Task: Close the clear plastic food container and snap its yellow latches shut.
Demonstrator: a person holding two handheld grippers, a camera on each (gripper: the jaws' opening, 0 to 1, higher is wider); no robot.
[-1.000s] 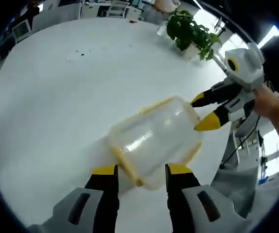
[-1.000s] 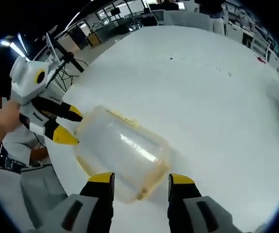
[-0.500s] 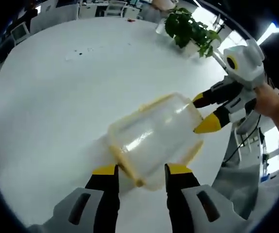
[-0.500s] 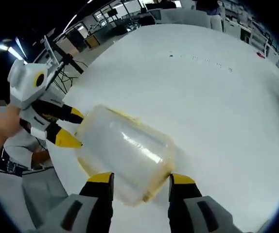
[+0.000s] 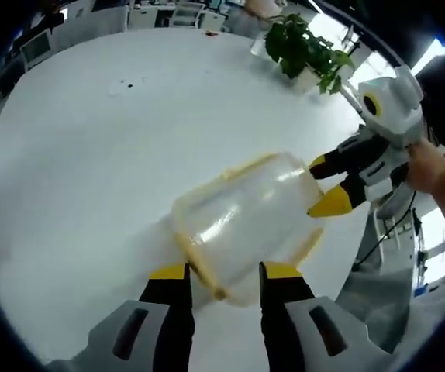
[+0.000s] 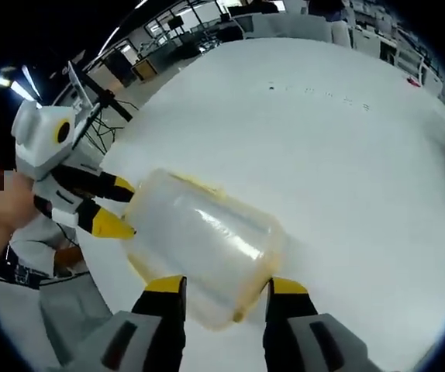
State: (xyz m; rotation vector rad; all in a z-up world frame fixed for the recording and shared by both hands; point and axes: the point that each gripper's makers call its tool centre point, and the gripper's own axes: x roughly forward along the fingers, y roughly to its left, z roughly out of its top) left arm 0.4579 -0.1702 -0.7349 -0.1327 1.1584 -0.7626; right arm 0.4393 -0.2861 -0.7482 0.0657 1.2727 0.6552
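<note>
Meanwhile both tools (left (image 5: 216, 273), right (image 6: 221, 285)) stand parted around the container (image 5: 242, 221), plant (image 5: 304, 48) well apart.

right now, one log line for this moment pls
container: on white table, lid on | left tongs: open at one end | right tongs: open at opposite end | latches: state unclear

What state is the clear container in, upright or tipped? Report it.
Tipped. The clear container lies on its side on the white table, its yellow-rimmed end facing the left claw, the right claw at the opposite end.
</note>
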